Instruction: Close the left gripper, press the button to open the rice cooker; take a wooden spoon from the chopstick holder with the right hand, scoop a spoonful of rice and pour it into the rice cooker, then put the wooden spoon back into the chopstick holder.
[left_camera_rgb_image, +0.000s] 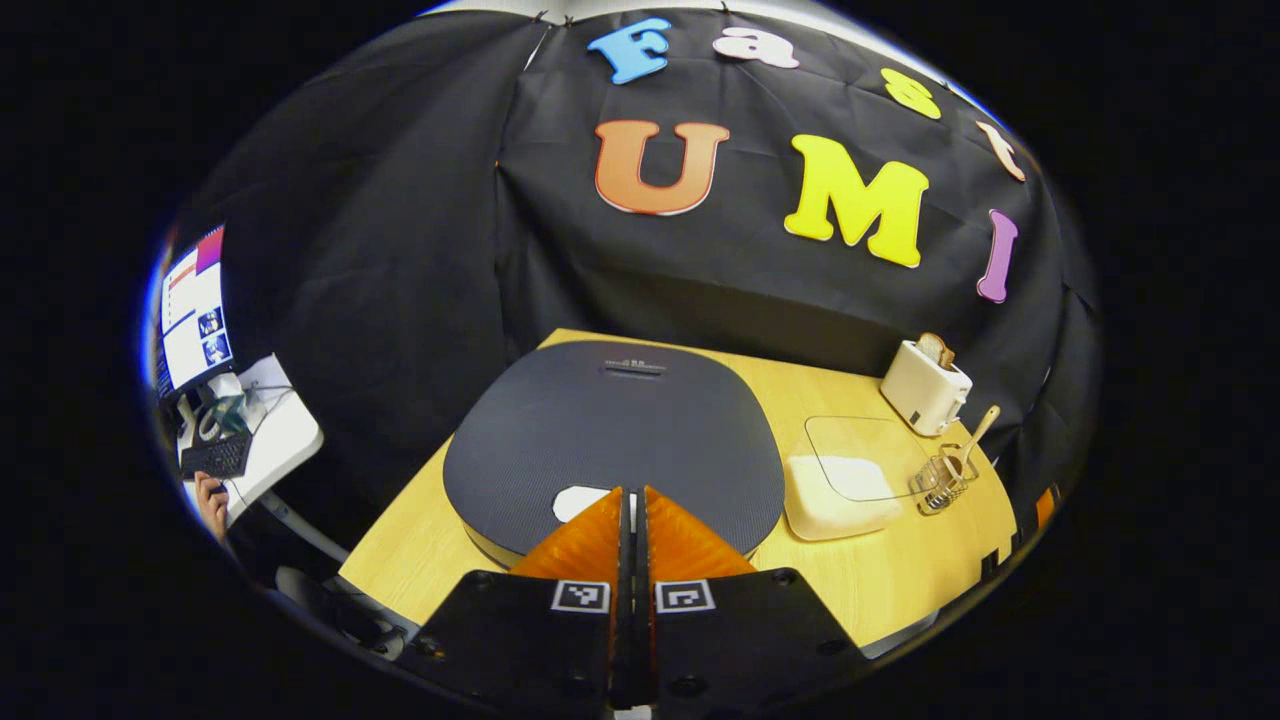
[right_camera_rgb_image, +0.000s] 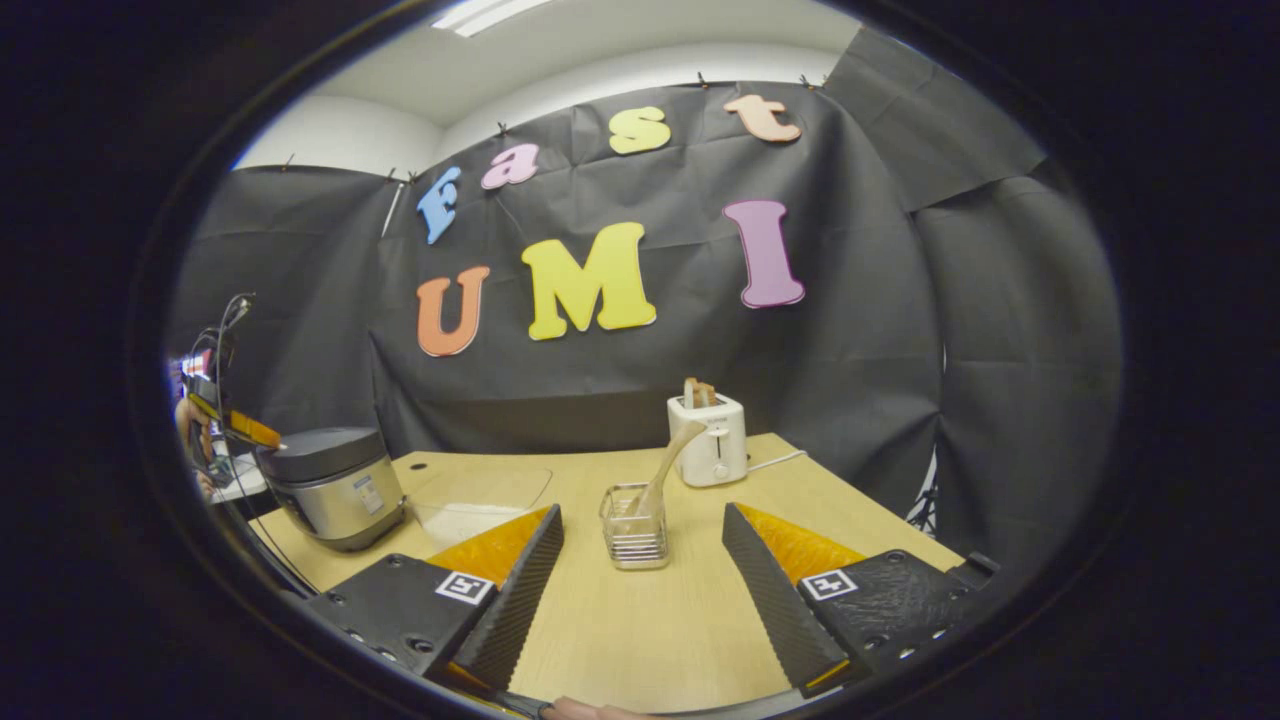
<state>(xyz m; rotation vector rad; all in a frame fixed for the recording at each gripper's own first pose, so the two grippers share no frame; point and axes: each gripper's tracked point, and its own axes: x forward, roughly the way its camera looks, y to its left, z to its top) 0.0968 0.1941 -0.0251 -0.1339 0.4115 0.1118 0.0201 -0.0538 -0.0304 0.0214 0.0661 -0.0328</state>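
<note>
Now left tongs (left_camera_rgb_image: 632, 500) clenched empty, tips over button (left_camera_rgb_image: 582, 502) at front of rice cooker (left_camera_rgb_image: 615, 430) lid on worktop (left_camera_rgb_image: 880, 570). Press straight down, firmly. Right tongs (right_camera_rgb_image: 640, 555) released, facing spoon (right_camera_rgb_image: 668, 462) in holder (right_camera_rgb_image: 633, 530).

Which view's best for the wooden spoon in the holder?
Right gripper view: the wooden spoon stands centred and near, leaning in the chopstick holder between the open fingers. Left gripper view shows the spoon small and far, at the table's right edge.
</note>
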